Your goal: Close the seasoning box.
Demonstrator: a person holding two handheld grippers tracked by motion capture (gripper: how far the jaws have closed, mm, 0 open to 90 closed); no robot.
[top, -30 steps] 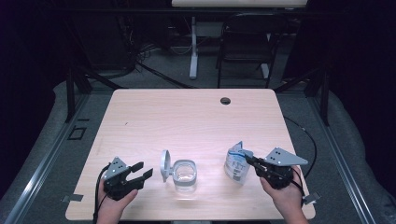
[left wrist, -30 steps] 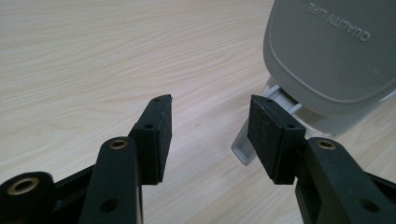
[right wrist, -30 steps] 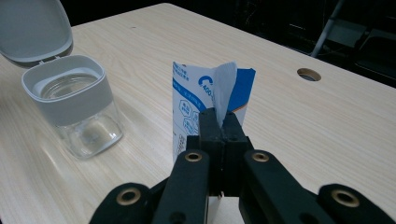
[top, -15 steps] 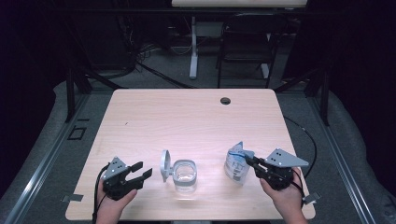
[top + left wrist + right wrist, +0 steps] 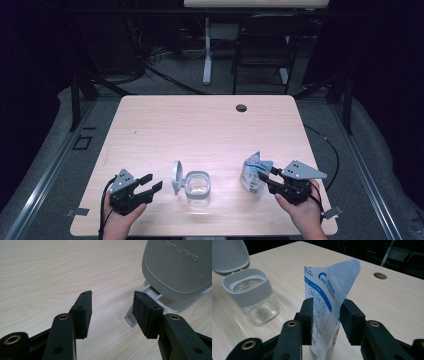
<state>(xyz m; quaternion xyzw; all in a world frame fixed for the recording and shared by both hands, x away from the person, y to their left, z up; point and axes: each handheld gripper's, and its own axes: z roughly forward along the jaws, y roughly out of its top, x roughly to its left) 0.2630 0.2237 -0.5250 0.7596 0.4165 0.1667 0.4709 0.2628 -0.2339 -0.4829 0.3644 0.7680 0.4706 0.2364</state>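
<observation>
A white and blue pouch (image 5: 252, 175) (image 5: 329, 290) stands upright near the table's front right. My right gripper (image 5: 265, 176) (image 5: 325, 317) reaches around its lower half. Its jaws have just been opening and now stand open, with the pouch between them and a gap at the right pad. A clear jar (image 5: 197, 186) (image 5: 252, 295) with a grey collar stands at front centre, its hinged grey lid (image 5: 176, 176) (image 5: 175, 265) flipped open to the left. My left gripper (image 5: 152, 183) (image 5: 112, 312) is open and empty just left of the lid.
The light wooden table (image 5: 200, 130) has a round cable hole (image 5: 241, 107) (image 5: 380, 275) near its far edge. A chair and desk legs stand on the dark floor beyond the table.
The right gripper's jaws have spread apart off the pouch, which stays standing. Neither hand has moved, and the left gripper, jar and lid are as before.
</observation>
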